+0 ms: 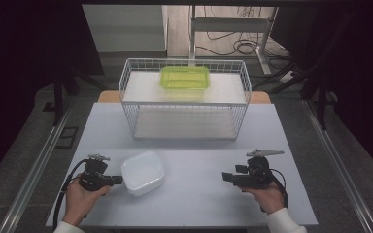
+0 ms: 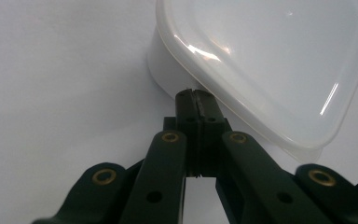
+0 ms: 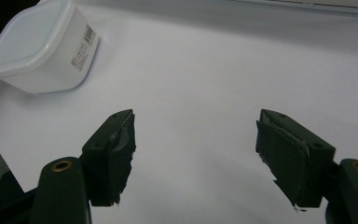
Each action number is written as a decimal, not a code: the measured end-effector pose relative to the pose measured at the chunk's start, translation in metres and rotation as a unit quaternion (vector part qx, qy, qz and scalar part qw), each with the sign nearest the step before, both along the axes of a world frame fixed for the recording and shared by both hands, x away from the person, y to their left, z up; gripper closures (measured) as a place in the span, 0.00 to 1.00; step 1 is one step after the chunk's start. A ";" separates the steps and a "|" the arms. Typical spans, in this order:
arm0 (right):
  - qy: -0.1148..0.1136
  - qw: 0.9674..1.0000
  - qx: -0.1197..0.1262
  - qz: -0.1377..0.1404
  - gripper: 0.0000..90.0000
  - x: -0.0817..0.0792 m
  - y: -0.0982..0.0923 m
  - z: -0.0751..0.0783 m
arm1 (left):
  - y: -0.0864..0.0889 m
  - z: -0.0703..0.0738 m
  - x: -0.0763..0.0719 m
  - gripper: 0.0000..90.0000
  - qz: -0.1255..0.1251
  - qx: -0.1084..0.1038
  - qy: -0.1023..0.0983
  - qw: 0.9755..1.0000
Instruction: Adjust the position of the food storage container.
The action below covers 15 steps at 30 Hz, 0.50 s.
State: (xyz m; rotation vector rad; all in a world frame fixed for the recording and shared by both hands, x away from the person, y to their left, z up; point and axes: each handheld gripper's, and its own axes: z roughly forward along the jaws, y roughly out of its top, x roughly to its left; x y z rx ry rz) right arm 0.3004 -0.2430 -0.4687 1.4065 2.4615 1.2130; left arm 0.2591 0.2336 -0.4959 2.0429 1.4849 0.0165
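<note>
White lidded tub [image 1: 143, 172] sits near front-left of counter [image 1: 199, 189], w/ left gripper [image 1: 118, 180] at its left side, fingers [image 2: 196, 100] pressed together and tips right at the tub's wall under the lid rim, nothing between them. Right gripper [image 1: 226, 177] near front-right edge, well apart from tub, fingers [image 3: 119, 140] spread wide, holding nothing. Wire basket [image 1: 184, 99] w/ green container [image 1: 185, 77] at counter's back edge.

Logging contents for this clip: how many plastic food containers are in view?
2. A white lidded plastic container sits on the table near the left gripper; a green translucent plastic container rests on top of the white wire rack. None looks hidden.
</note>
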 end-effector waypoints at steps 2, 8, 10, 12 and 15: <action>0.001 1.000 -0.002 0.001 0.31 0.000 0.000 -0.001 | -0.003 0.000 0.004 1.00 -0.001 -0.001 0.001 1.000; 0.001 1.000 -0.004 0.003 0.31 0.001 0.001 -0.001 | -0.014 -0.003 0.016 1.00 -0.007 0.000 0.005 1.000; 0.000 1.000 -0.004 0.004 0.31 0.002 0.001 -0.002 | -0.016 -0.003 0.020 1.00 -0.013 0.004 0.007 1.000; 0.000 1.000 -0.004 0.004 0.31 0.002 0.000 -0.002 | -0.019 -0.003 0.024 1.00 -0.012 0.001 0.006 1.000; 0.002 1.000 -0.005 0.003 0.31 0.002 0.000 -0.002 | -0.026 -0.004 0.031 1.00 -0.013 -0.003 0.007 1.000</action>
